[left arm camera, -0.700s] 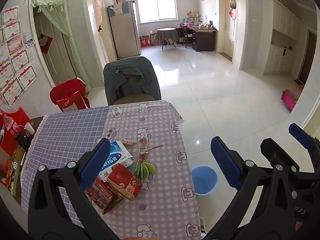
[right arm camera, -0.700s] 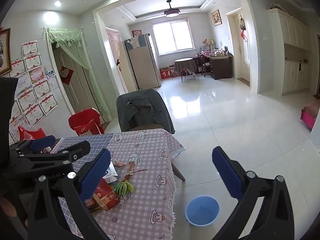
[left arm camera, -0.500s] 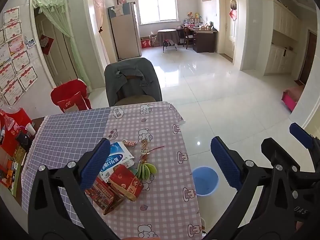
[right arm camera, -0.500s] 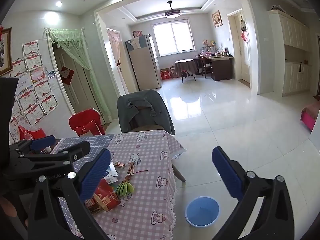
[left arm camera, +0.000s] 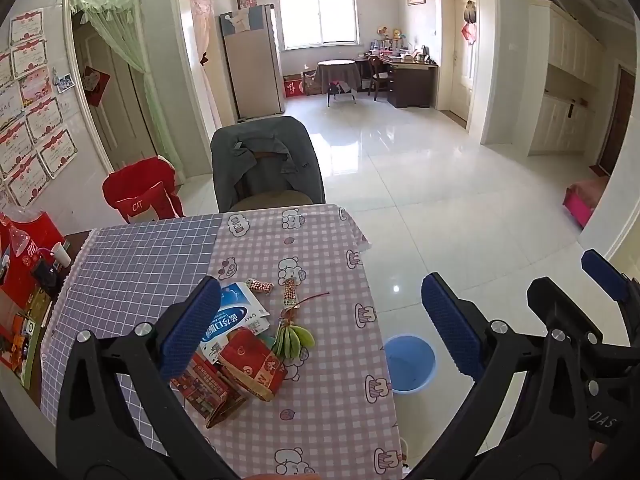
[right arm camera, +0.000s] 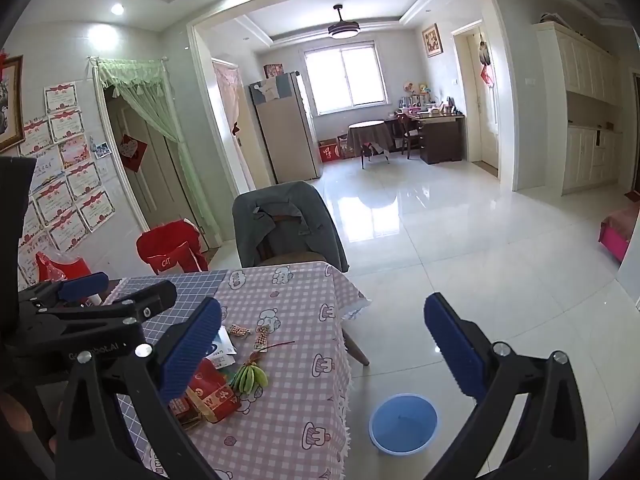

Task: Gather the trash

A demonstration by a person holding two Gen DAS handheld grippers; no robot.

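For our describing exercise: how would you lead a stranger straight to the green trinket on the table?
Start at the pink checked tablecloth. Near its middle lies a heap of trash, led by a red packet. Just right of the packet lies the banana charm, the only green thing there, on a red string.

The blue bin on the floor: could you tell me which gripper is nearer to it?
Right. The right gripper hangs over the table's edge, beside the blue bin; the left gripper hovers above the table's trash, farther away.

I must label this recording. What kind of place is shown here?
Most likely a family home's open dining and living area: a pink checked tablecloth on the table, a tall beige refrigerator by the window, and a dark wooden desk beyond.
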